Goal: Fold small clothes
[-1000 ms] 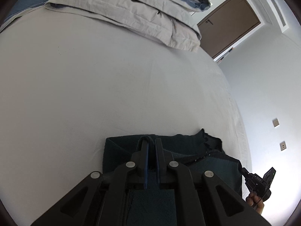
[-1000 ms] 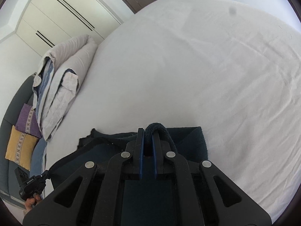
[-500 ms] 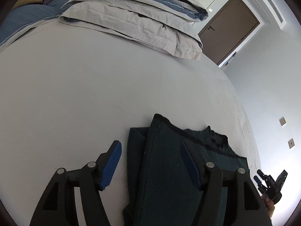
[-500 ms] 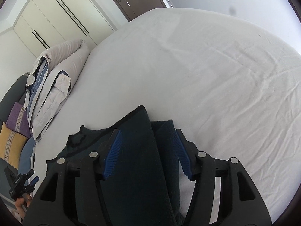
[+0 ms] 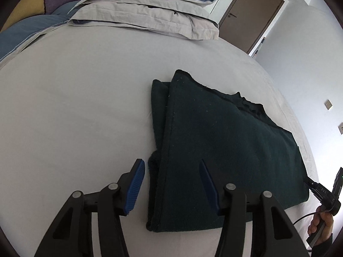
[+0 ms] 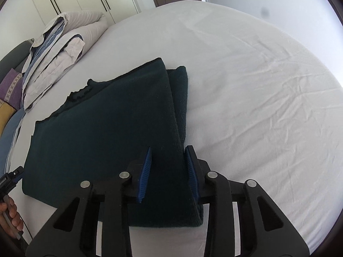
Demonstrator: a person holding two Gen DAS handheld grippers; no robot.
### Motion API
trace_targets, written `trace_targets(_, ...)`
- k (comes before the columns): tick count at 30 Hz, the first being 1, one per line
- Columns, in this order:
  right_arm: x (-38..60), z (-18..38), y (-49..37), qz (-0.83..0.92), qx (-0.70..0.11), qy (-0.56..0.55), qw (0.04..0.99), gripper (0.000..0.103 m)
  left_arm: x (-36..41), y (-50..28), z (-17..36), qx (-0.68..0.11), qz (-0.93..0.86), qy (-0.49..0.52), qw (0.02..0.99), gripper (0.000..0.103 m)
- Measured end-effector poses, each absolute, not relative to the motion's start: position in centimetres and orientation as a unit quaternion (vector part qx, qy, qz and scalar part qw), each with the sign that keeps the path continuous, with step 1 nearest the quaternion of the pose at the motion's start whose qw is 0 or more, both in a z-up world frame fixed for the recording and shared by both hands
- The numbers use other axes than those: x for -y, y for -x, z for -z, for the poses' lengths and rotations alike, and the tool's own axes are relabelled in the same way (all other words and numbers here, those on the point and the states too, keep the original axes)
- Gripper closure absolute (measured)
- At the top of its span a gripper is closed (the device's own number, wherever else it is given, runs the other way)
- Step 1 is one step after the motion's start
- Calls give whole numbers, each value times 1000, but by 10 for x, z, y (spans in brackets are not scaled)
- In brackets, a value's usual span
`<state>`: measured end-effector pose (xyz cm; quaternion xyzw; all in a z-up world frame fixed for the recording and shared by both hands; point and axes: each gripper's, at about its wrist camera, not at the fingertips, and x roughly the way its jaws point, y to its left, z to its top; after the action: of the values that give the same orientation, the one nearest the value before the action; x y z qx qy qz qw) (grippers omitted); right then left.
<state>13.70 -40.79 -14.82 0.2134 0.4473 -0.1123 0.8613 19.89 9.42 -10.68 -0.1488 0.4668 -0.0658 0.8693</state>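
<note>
1. The dark green garment lies folded on the white bed, its folded layers stacked along the edge nearest the pile of bedding; a ragged neckline edge shows at the far side.
2. The left gripper hangs above one near corner of the cloth; its jaws stand moderately apart and are closing, with cloth beneath the gap but no pad pressing on it.
3. The right gripper hangs above the opposite near corner; its jaws are narrower and also closing, and cloth shows in the gap, though no grip can be seen.
4. The step in hand looks like setting up the next fold; to do it well, each gripper should probably bite the whole stack of layers at its corner, not just the top one.
5. Both corners should likely lift together and travel evenly, so the edges land square and the bed sheet is not caught.
</note>
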Motion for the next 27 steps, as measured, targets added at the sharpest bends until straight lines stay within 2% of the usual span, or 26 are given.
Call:
trace_targets(5, 409, 151, -115, 109, -457, -197, 861, 78, -99, -193, 115, -474, 57, 148, 866, 53)
trace_targets(12, 414, 144, -94, 113, -443, -194, 868, 79, -99, -187, 119, -471, 48, 130, 871, 54)
trace_targets(14, 413, 147, -96, 114, -451, -185, 866, 84, -101, -187, 123, -473, 45, 134, 870, 57)
trace_targets(17, 416, 151, -95, 115, -454, -182, 864, 95, -101, -186, 125, -475, 45, 132, 869, 69)
trace_targets(19, 417, 152, -95, 116, -455, -182, 864, 97, -98, -186, 127, -479, 52, 127, 867, 85)
trace_targets(22, 416, 150, -94, 121, -456, -176, 864, 98, -91, -186, 126, -482, 51, 108, 868, 91)
trace_targets(27, 417, 144, -86, 124, -454, -186, 863, 98, -90, -186, 124, -488, 53, 94, 866, 92)
